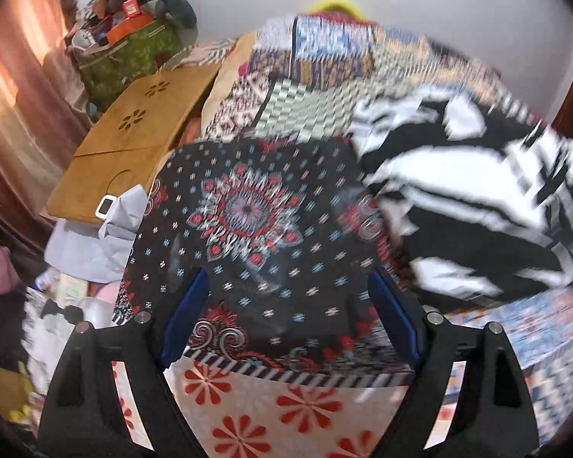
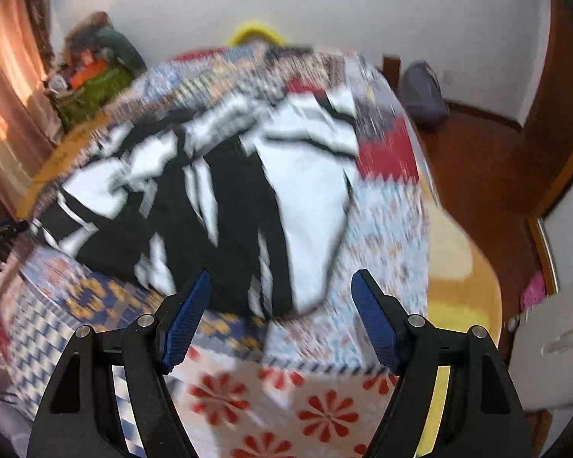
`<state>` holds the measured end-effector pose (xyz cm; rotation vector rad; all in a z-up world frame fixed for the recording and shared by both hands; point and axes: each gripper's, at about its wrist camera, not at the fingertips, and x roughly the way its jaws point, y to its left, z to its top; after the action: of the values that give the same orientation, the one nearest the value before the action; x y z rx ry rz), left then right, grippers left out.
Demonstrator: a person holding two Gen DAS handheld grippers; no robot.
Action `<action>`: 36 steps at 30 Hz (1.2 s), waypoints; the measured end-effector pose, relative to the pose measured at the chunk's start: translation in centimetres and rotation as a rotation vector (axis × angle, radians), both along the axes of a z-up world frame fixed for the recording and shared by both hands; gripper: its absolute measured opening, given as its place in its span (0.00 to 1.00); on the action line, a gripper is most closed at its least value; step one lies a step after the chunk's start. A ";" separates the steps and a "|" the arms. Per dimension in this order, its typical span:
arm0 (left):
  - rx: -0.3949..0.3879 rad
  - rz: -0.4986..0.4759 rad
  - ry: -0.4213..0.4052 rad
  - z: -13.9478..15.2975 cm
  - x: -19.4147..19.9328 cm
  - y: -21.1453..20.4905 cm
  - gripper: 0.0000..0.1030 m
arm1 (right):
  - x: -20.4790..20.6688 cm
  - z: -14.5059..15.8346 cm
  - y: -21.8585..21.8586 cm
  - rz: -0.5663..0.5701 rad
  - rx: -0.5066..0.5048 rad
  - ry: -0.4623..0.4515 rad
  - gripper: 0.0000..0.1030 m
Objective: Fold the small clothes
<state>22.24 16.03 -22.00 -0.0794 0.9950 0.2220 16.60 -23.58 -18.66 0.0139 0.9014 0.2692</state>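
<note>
Both the left gripper (image 1: 288, 297) and right gripper (image 2: 282, 297) have fingers spread wide, gripping nothing, above the black-and-white garment (image 2: 217, 198).

Home bedroom, lived-in. A bed is taking up most of both views, a patchwork quilt (image 2: 386, 225) spreading over it and a floral sheet (image 1: 248, 412) showing at the near edge. Curtains (image 1: 15, 87) are glowing pink with daylight at the left. A stuffed green bag (image 1: 128, 53) is sitting against the white wall. Wooden floor (image 2: 477, 160) is showing beside the bed.
</note>
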 end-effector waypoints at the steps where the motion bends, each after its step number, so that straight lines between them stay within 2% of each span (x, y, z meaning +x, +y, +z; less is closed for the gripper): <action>1: -0.024 -0.003 -0.025 0.9 -0.3 -0.3 0.83 | 0.0 1.0 0.7 0.013 0.005 -0.028 0.71; 4: -0.056 -0.022 -0.056 2.6 -0.8 -1.9 0.84 | 0.6 3.2 2.5 0.059 0.021 -0.100 0.71; 7: -0.084 -0.039 -0.047 3.1 -0.7 -3.8 0.84 | 0.6 4.8 4.6 0.114 0.046 -0.160 0.71; 9: -0.130 -0.047 -0.032 2.9 -0.6 -4.8 0.85 | 1.0 4.9 5.9 0.144 0.060 -0.172 0.71; 11: -0.213 -0.055 -0.006 2.3 -0.6 -5.6 0.85 | 1.5 4.5 7.3 0.177 0.070 -0.171 0.71; 17: -0.398 -0.054 0.059 0.2 -0.5 -7.0 0.85 | 3.1 0.6 12.0 0.286 0.037 -0.091 0.71; 22: -0.562 -0.056 0.113 -1.7 0.4 -7.9 0.85 | 4.5 -3.3 14.1 0.322 -0.021 0.015 0.71; 27: -0.607 -0.044 0.126 -2.6 1.8 -8.7 0.85 | 4.8 -5.2 14.4 0.358 -0.042 0.098 0.71; 34: -0.708 0.021 0.091 -3.6 5.5 -8.3 0.86 | 4.9 -5.5 13.5 0.366 0.008 0.142 0.72; 36: -0.697 0.042 0.071 -3.7 6.4 -7.9 0.84 | 5.0 -5.6 13.6 0.366 0.013 0.147 0.72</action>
<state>28.62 8.11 -25.69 -0.7319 1.1058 -0.0934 21.62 -10.01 -24.29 -0.1217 1.0465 0.6216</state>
